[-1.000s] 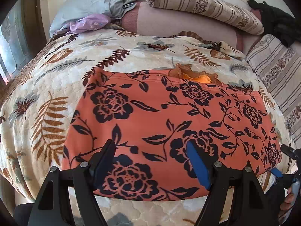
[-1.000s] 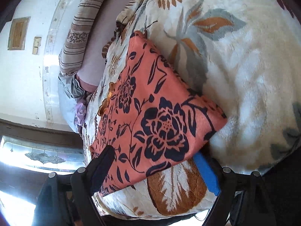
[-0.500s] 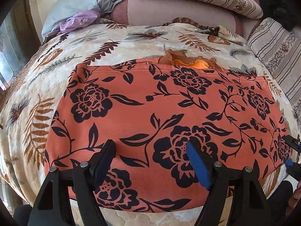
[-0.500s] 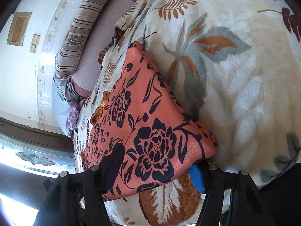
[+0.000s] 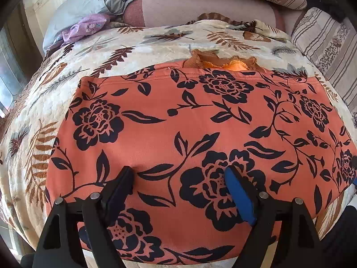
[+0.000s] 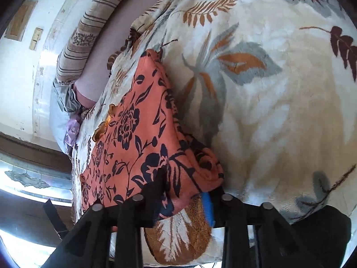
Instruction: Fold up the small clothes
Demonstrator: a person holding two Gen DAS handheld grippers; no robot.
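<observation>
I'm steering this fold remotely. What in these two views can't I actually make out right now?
- Right gripper: fingers close around the orange floral garment corner, but bunched cloth hides whether the pads really pinch it.
- Left gripper: open over the garment; pad contact with the cloth unclear.
- Orange lace-edged piece: mostly hidden beneath the garment's far edge.
- Garment's near hem: covered by the left gripper's frame, left wrist view.
</observation>
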